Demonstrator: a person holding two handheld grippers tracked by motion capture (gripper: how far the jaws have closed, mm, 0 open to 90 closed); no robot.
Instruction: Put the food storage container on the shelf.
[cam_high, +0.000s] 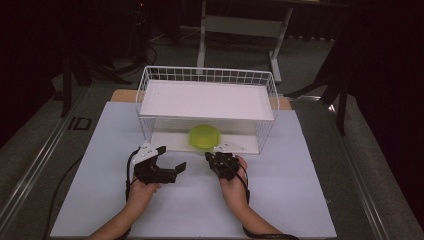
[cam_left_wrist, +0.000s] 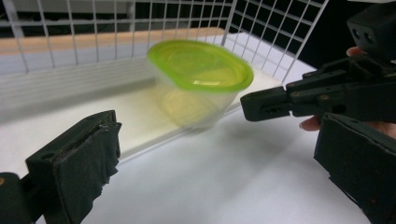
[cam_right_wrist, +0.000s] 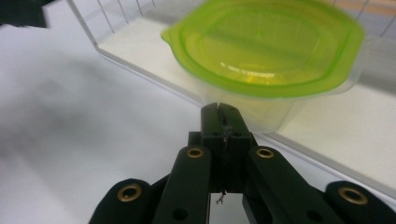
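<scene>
Right hand-held gripper (cam_right_wrist: 219, 109), jaws together, apparently touches translucent green-lidded tub (cam_right_wrist: 266, 56).

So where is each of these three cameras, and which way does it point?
High view: above the person's side, looking forward and down at the table and rack; both forearms and grippers show.
Left gripper view: on the left gripper, looking along its open jaws at the tub; the right gripper crosses in.
Right gripper view: on the right gripper, jaws shut, just below the tub.
All three share the tub.
</scene>
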